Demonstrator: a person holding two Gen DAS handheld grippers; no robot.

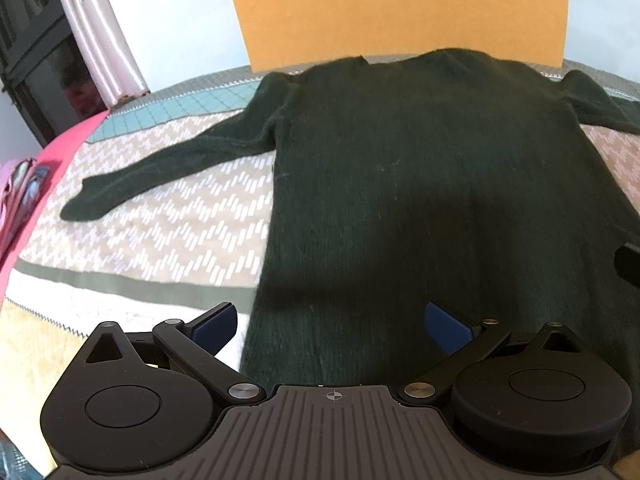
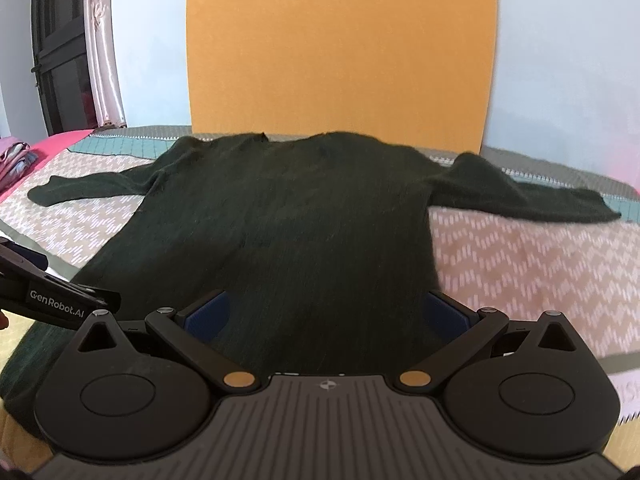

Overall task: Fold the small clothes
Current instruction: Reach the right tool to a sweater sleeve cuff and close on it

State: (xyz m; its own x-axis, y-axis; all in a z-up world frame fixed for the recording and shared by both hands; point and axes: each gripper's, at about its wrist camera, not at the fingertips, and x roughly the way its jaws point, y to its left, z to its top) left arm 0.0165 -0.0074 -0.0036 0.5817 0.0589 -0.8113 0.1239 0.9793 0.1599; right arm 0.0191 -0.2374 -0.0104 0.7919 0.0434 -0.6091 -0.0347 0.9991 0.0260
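Here one dark green sweater [image 1: 420, 184] lies flat on the bed [image 1: 160, 216], hem toward the cameras, neck at 12 o'clock by an orange board [image 1: 400, 8] that stands against the pale wall. Its two sleeves spread outward: one sleeve [image 1: 160, 168] runs toward 9 o'clock in the left wrist view, the other sleeve [image 2: 540, 196] toward 3 o'clock in the right wrist view. Two tools are in play. The left tool [image 1: 330, 326] is released, its blue pads wide apart, one pad [image 1: 214, 326] over the bedcover just beside the sweater's edge and the other over the knit near the hem. The right tool [image 2: 326, 316] is also spread open, both pads over or at the sweater's lower body; whether they touch the fabric cannot be told. The left tool's black body shows at 9 o'clock in the right wrist view, partly covering the hem corner. A pink curtain [image 1: 104, 32] and dark window frame [image 2: 56, 48] stand at 10 o'clock, and a pink cloth edge [image 1: 52, 152] borders the bed.
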